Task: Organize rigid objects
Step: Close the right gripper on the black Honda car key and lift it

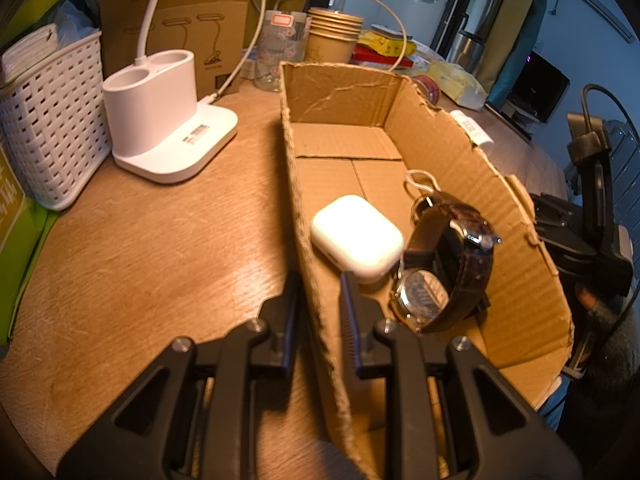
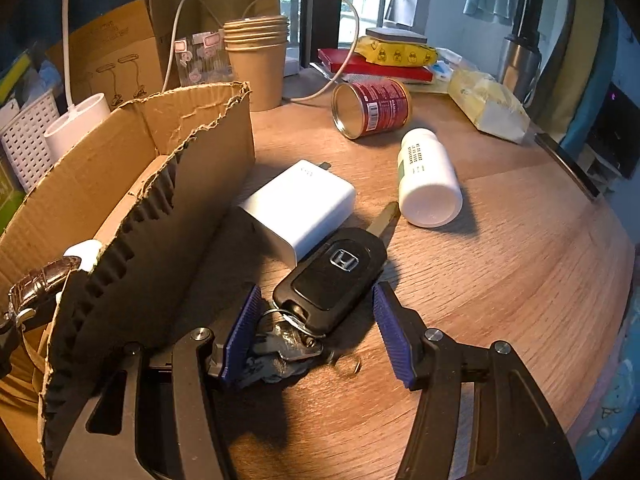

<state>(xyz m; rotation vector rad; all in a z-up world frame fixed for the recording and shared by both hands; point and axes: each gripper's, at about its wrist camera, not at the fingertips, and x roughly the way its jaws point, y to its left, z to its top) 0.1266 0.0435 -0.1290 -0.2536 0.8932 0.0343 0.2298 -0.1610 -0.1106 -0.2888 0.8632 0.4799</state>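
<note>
Right gripper (image 2: 316, 330) hangs with its blue pads spread either side of the car key (image 2: 330, 282), touching neither flank as far as the right wrist view shows; nothing is grasped yet. Left gripper (image 1: 320, 300) is clenched on the near wall of the cardboard box (image 1: 340, 96), one pad outside and one inside, steadying it.

The likeliest trouble is the bunch of small keys (image 2: 280, 344) hanging off the fob's near end, which lies just against the left pad: a closing squeeze could catch the ring rather than the body, so the fob swings loose or slips out on the lift. The white charger (image 2: 300, 208) sits touching the fob's far left side and may be dragged along. The torn box edge stands close on the left and could snag the dangling keys on the way over.

The fob is glossy black, rounded, with a silver badge and a metal blade pointing far and right. It lies flat on the wooden table (image 2: 500, 280), just right of the box.
</note>
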